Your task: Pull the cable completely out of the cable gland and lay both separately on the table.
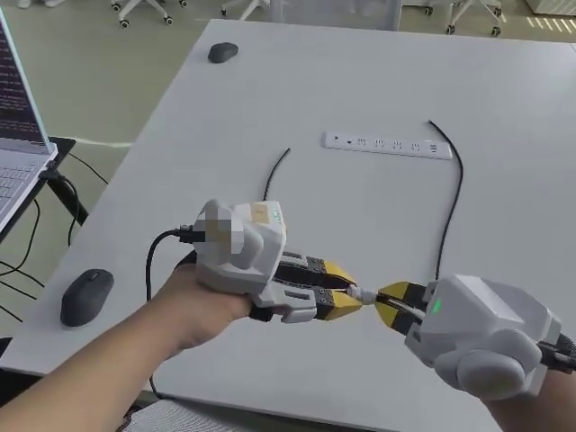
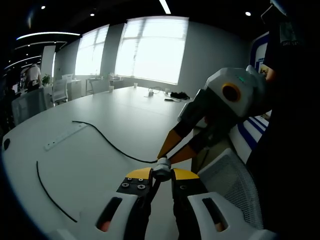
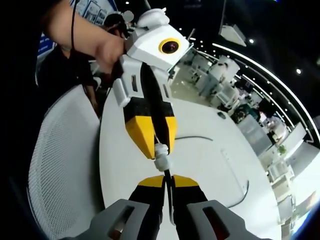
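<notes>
A small white cable gland (image 1: 364, 294) hangs in the air over the table's near edge, between the two grippers. My left gripper (image 1: 351, 301) is shut on it; in the left gripper view the gland (image 2: 161, 167) sits between the yellow tips. From the gland a black cable (image 1: 457, 193) runs back across the table. My right gripper (image 1: 385, 301) is shut on the cable right beside the gland. In the right gripper view the cable (image 3: 167, 186) is pinched between my own jaws, with the gland (image 3: 161, 155) just beyond them and the left gripper (image 3: 157, 142) facing in.
On the white table (image 1: 360, 81) lie a white power strip (image 1: 387, 144), a second short black cable (image 1: 275, 174) and two mice (image 1: 223, 52) (image 1: 87, 295). A laptop (image 1: 18, 135) stands off the left edge. A mesh chair (image 3: 60, 165) is below the grippers.
</notes>
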The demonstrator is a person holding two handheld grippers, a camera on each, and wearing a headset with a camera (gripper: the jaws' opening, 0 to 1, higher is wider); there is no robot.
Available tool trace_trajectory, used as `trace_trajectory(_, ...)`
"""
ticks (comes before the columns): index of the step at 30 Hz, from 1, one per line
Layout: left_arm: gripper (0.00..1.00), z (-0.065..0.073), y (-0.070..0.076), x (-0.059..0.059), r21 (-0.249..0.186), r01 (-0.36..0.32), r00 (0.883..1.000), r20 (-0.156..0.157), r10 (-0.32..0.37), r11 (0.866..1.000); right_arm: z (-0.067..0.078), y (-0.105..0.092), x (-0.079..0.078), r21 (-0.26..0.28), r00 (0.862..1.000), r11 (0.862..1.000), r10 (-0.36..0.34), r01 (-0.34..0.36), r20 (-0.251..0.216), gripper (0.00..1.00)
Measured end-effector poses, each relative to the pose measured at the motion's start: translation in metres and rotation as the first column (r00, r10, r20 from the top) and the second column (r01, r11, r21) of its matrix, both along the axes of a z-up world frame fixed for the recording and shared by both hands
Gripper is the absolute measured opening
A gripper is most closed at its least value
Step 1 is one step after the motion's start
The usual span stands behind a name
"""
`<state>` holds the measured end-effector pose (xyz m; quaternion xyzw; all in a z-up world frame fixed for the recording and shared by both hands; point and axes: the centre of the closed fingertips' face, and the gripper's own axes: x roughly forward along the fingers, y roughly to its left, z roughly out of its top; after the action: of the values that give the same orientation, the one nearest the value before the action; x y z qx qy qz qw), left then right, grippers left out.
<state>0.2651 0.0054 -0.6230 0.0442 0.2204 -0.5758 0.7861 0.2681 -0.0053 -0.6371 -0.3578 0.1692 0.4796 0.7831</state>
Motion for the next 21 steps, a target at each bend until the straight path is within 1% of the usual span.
trace_trajectory(5, 0.15, 0.0008, 0.0009, 0.0019, -0.002, -0.002, 1.000, 0.004, 0.002, 1.000, -0.0017, -0.0026, 0.0037, 0.020, 0.999, 0.999, -0.035, 0.035, -0.027, 0.00)
trace_trajectory(11, 0.15, 0.0010, 0.0026, 0.0033, -0.001, -0.005, 1.000, 0.008, 0.005, 1.000, -0.0051, -0.0079, 0.0068, 0.049, 0.994, 0.995, -0.084, 0.087, -0.068, 0.00)
trace_trajectory(14, 0.15, 0.0010, 0.0028, 0.0032, -0.001, -0.006, 1.000, 0.008, 0.006, 1.000, -0.0052, -0.0090, 0.0068, 0.076, 0.991, 0.992, -0.098, 0.105, -0.090, 0.00)
trace_trajectory(15, 0.15, 0.0005, 0.0030, 0.0030, 0.001, -0.006, 1.000, 0.009, 0.006, 1.000, -0.0060, -0.0088, 0.0061, 0.093, 0.989, 0.989, -0.103, 0.113, -0.110, 0.00)
trace_trajectory(17, 0.15, 0.0003, 0.0028, 0.0027, 0.002, -0.006, 1.000, 0.012, 0.006, 1.000, -0.0059, -0.0096, 0.0069, 0.112, 0.986, 0.985, -0.113, 0.128, -0.125, 0.00)
trace_trajectory(21, 0.15, -0.0002, 0.0021, 0.0021, 0.004, -0.005, 1.000, 0.012, 0.005, 1.000, -0.0066, -0.0093, 0.0059, 0.116, 0.984, 0.984, -0.119, 0.134, -0.129, 0.00)
